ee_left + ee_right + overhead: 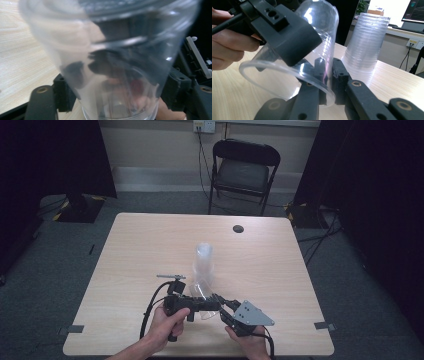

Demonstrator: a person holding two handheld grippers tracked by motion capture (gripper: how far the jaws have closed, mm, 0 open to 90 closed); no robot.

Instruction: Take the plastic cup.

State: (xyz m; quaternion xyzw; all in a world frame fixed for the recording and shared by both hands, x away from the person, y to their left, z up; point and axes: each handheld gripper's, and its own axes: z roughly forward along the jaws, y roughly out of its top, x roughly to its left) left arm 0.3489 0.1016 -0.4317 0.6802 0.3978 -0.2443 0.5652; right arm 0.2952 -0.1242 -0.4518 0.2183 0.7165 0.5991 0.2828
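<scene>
Now a handover is underway: the right hand-held gripper (327, 75) pinches the rim of a clear plastic cup (312, 50) lying sideways above the bench (150, 240), near the cup stack (204, 265). The left hand-held gripper (112, 92) straddles the cup with jaws spread, apparently not pressing. Next likely withdraw left.

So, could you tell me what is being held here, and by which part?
A clear plastic cup: the right gripper pinches its rim wall, while the left gripper's jaws straddle its body.
</scene>
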